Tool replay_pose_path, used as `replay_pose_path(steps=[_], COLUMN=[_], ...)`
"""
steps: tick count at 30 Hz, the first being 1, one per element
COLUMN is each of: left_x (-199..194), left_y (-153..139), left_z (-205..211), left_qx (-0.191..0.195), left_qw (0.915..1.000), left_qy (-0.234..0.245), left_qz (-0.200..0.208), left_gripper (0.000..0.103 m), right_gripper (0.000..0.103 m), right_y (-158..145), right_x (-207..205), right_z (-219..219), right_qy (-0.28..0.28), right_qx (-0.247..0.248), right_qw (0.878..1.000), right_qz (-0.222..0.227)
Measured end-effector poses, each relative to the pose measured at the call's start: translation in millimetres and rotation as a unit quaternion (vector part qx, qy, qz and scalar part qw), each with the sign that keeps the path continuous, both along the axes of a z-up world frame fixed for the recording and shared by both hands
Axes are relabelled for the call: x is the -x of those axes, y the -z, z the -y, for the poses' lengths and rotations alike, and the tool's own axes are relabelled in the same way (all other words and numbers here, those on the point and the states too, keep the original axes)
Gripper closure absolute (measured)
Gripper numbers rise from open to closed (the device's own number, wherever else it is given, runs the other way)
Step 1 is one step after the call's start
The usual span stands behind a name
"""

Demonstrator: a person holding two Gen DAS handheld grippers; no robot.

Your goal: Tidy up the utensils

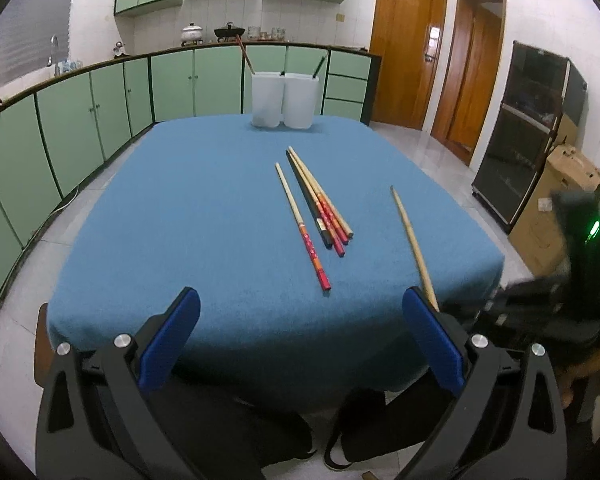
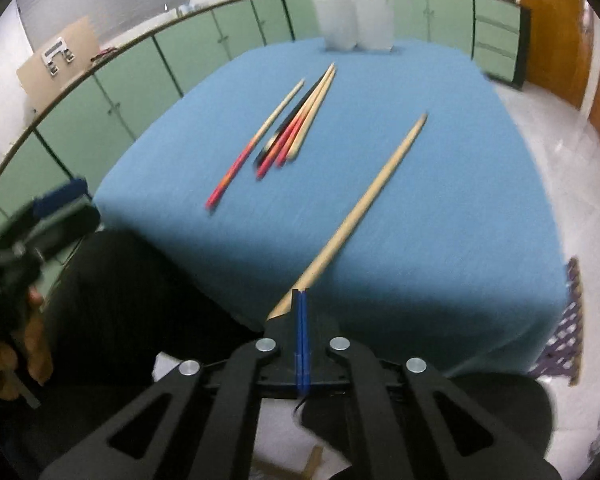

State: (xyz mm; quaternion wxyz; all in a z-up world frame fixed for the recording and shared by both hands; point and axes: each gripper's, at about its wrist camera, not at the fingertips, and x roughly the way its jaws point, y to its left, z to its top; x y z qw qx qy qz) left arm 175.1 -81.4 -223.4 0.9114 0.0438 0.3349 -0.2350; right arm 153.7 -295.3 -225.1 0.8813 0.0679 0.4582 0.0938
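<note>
In the left wrist view, the left gripper (image 1: pixel 300 320) hung with its jaws spread wide and nothing between them, low over the near edge of the blue-covered table (image 1: pixel 180 220). Two white holders (image 1: pixel 283 100) stood side by side at the far edge, each with a utensil or two already poking out. Mid-table lay a tight bundle of chopsticks (image 1: pixel 320 196), one dark and the others pale with red ends, and a single red-ended chopstick (image 1: pixel 302 226) lay just beside it on the left. To the right, a plain wooden chopstick (image 1: pixel 414 240) slanted up off the cloth. In the right wrist view, blurred as if by motion, the right gripper (image 2: pixel 302 296) had its blue pads pressed together on the thick end of that plain wooden chopstick (image 2: pixel 364 200), whose tip pointed out over the table toward the holders (image 2: pixel 354 20). The bundle (image 2: pixel 296 128) and the lone red-ended one (image 2: pixel 256 144) lay to its left. The step in hand looked to be carrying this stick to a holder; the next move would call for tipping it upright over the chosen rim and releasing cleanly without knocking either holder.
</note>
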Motion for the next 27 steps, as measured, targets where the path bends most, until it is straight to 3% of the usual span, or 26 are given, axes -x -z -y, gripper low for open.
replay_pose_path(steps=[3,5,7,8,9,10,13,14,15,16,18,23,27], left_x=[-13.8,-29.9,-43.0,-46.5,-50.4,-53.5,-57.5,-57.4,-57.9,-58.8,-58.8,-66.4,-79.0], left_y=[15.1,27.7,38.5,41.0,43.9,46.3,52.1,53.2,55.0,57.0,56.3,53.8,51.4], left_z=[15.7,28.2,36.9,37.8,37.9,37.6,40.7,41.8,43.5,44.6,43.8,39.6,40.8], left_qx=[-0.019,-0.05,-0.084,-0.09,-0.088,-0.085,-0.079,-0.078,-0.077,-0.074,-0.066,-0.041,-0.03], left_qw=[0.9997,0.9987,0.9965,0.9959,0.9961,0.9964,0.9968,0.9969,0.9969,0.997,0.9977,0.9989,0.9992], left_qy=[-0.003,-0.003,-0.006,-0.007,-0.006,-0.007,-0.01,-0.009,-0.006,0.001,0.003,-0.001,-0.013], left_qz=[0.013,0.007,0.002,0.001,-0.004,-0.007,-0.009,-0.009,-0.012,-0.019,-0.016,-0.023,-0.021], left_gripper=[0.005,0.005,0.005,0.005,0.005,0.005,0.007,0.017,0.035,0.039,0.053,0.082,0.085], right_gripper=[0.103,0.103,0.097,0.079,0.052,0.045,0.047,0.049,0.056,0.063,0.091,0.094,0.095], right_y=[-3.9,-6.7,-16.4,-19.0,-17.9,-16.0,1.6,7.3,13.3,17.0,20.9,-7.1,-20.9], right_x=[-14.0,-17.8,-7.8,0.7,8.9,15.1,17.4,14.8,10.5,8.9,5.1,6.5,-14.7], right_z=[13.2,21.0,23.4,20.8,17.4,15.1,2.3,1.4,0.0,-1.8,-4.7,7.2,22.8], right_qy=[0.017,0.029,0.028,0.022,0.029,0.032,0.028,0.035,0.037,0.038,0.037,0.051,0.059], right_qx=[0.004,0.007,-0.006,-0.024,-0.026,-0.03,-0.035,-0.041,-0.049,-0.047,-0.039,-0.006,0.009], right_qw=[1.0,0.999,0.999,0.999,0.999,0.999,0.999,0.998,0.997,0.997,0.997,0.999,0.998], right_qz=[0.013,0.018,0.016,0.011,-0.001,-0.006,-0.022,-0.027,-0.038,-0.044,-0.049,-0.008,0.014])
